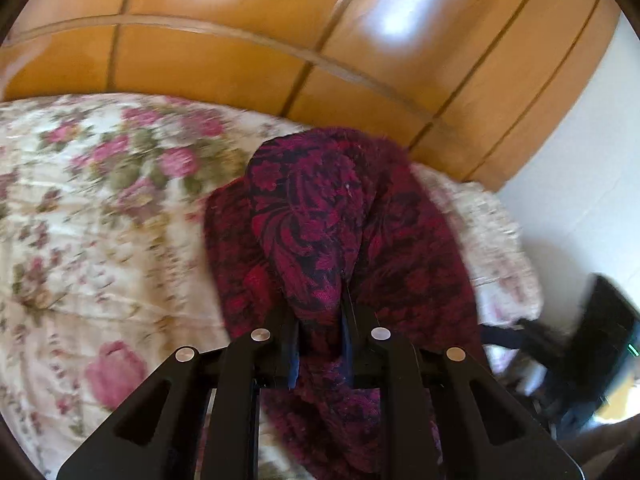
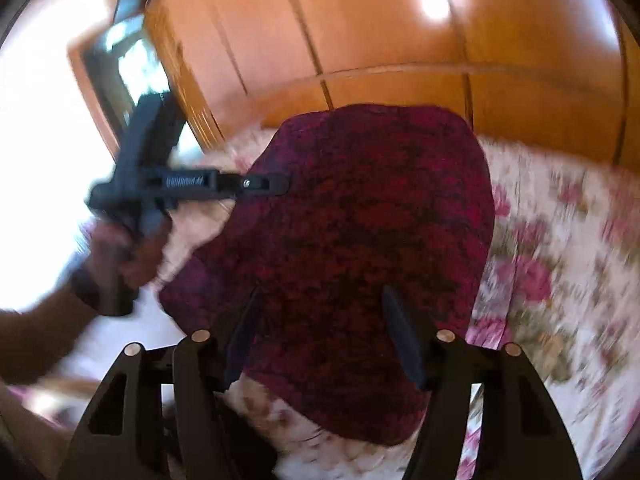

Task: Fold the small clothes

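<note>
A dark red garment with a black floral pattern (image 1: 320, 216) lies bunched on the flowered bedspread (image 1: 100, 200). My left gripper (image 1: 320, 320) is shut on a fold of it and lifts that fold. In the right wrist view the same garment (image 2: 360, 248) spreads under my right gripper (image 2: 320, 304), whose fingers stand wide apart just above the cloth, holding nothing. The left gripper (image 2: 276, 184) shows there at the garment's left edge, clamped on the cloth, with the person's hand on its handle.
A wooden wardrobe (image 1: 280, 40) stands right behind the bed. A white wall (image 1: 580, 160) is at the right of the left wrist view. The right gripper's body (image 1: 600, 340) shows at the bed's edge. A mirror (image 2: 128, 64) hangs beside the wardrobe.
</note>
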